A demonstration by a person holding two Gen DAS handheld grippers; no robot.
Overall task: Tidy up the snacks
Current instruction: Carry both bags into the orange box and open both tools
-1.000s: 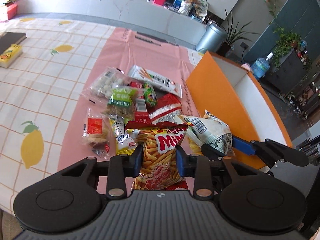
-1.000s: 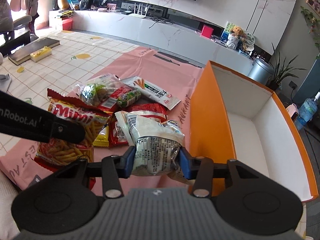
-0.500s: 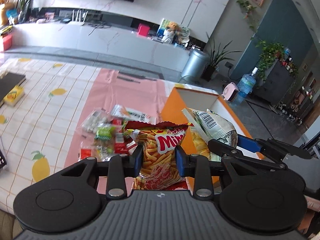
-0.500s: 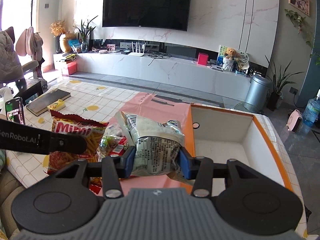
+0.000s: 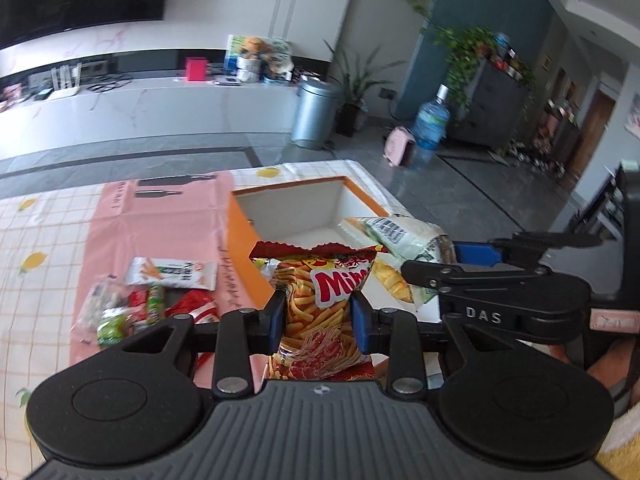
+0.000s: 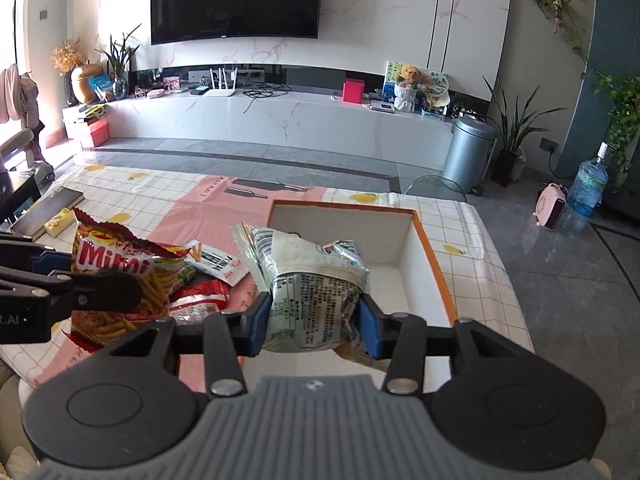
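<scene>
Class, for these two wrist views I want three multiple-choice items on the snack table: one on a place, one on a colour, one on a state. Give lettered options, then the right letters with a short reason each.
1. Where does the loose pile of snacks lie?
A. on the pink mat
B. inside the box
C. on the floor

2. What colour is the outside of the box?
A. blue
B. orange
C. green

3. What is the state of the left claw?
A. open and empty
B. shut on the red Mimi bag
C. shut on a book

Answers:
1 A, the packets rest on the pink mat beside the box.
2 B, its outer wall and rim are orange, its inside white.
3 B, its blue pads press both sides of the red Mimi bag, while the right claw grips the white-and-green bag.
</scene>
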